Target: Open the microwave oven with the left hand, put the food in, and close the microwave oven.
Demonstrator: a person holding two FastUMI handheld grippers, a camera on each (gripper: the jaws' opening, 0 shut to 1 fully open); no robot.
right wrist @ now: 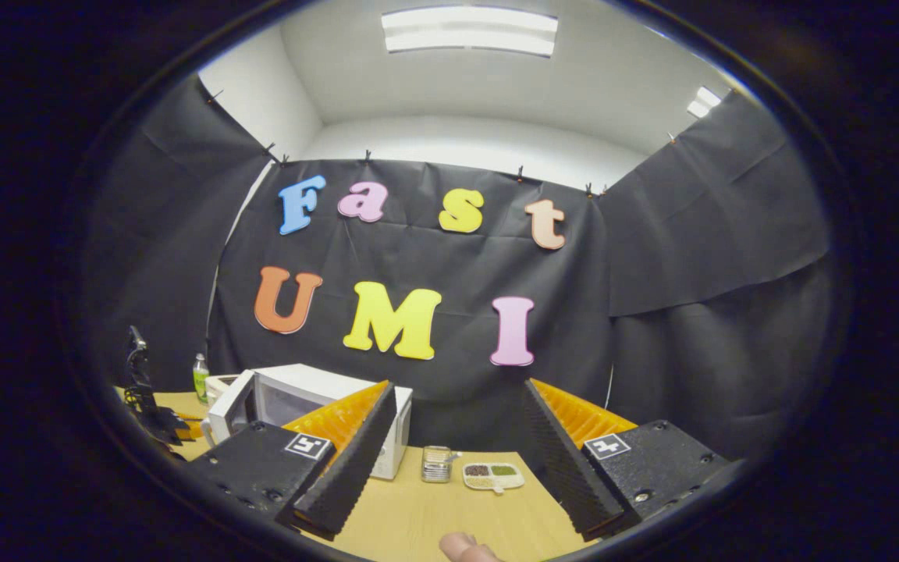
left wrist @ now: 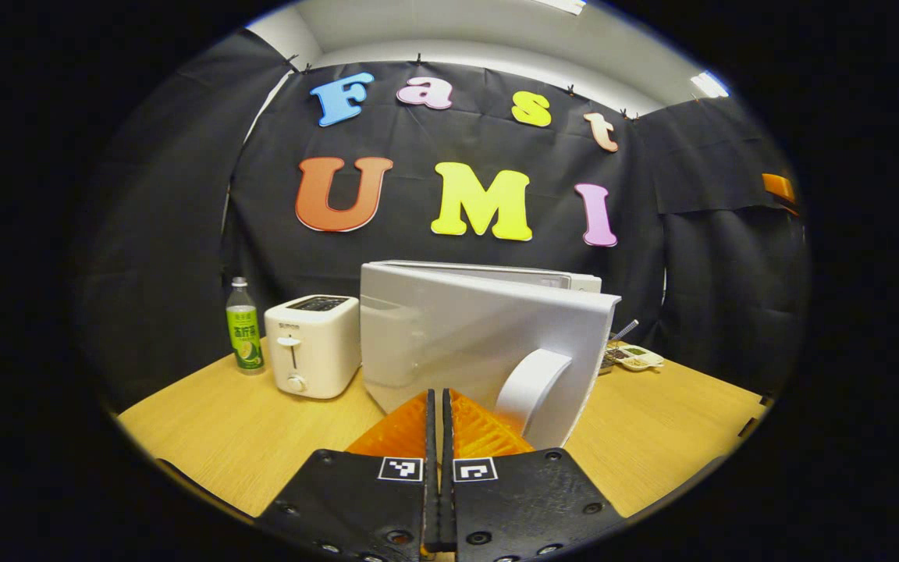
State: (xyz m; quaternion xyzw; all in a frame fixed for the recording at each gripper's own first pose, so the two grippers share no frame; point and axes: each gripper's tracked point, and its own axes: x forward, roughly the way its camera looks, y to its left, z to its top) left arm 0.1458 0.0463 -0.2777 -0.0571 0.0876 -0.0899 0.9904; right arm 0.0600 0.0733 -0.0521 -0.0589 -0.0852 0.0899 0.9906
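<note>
Left gripper: level, pointing straight ahead at the microwave door; fingers pressed together with only a thin slit between them, pinching nothing. Tips sit just short of the door, beside its curved handle, which lies just right of the tips. Whether tips touch the door cannot be told.

Door: swung part-way open toward the left gripper, free edge to the right, hinge side to the left. Microwave top shows just behind the door's upper edge.

Left of the left gripper: toaster close beside the door's hinge side, bottle farther left near the counter edge. Bare counter ahead-left and ahead-right of the gripper. Right of the door, far back: a small dish.

Right gripper: tilted upward, fingers spread wide, holding nothing. Between its fingers, well ahead on the counter: a glass jar and, just right of it, the divided dish of food. Microwave ahead-left, partly behind the left finger, door ajar. Bare counter lies between the gripper and the jar. A fingertip of the holding hand shows at the bottom edge.
</note>
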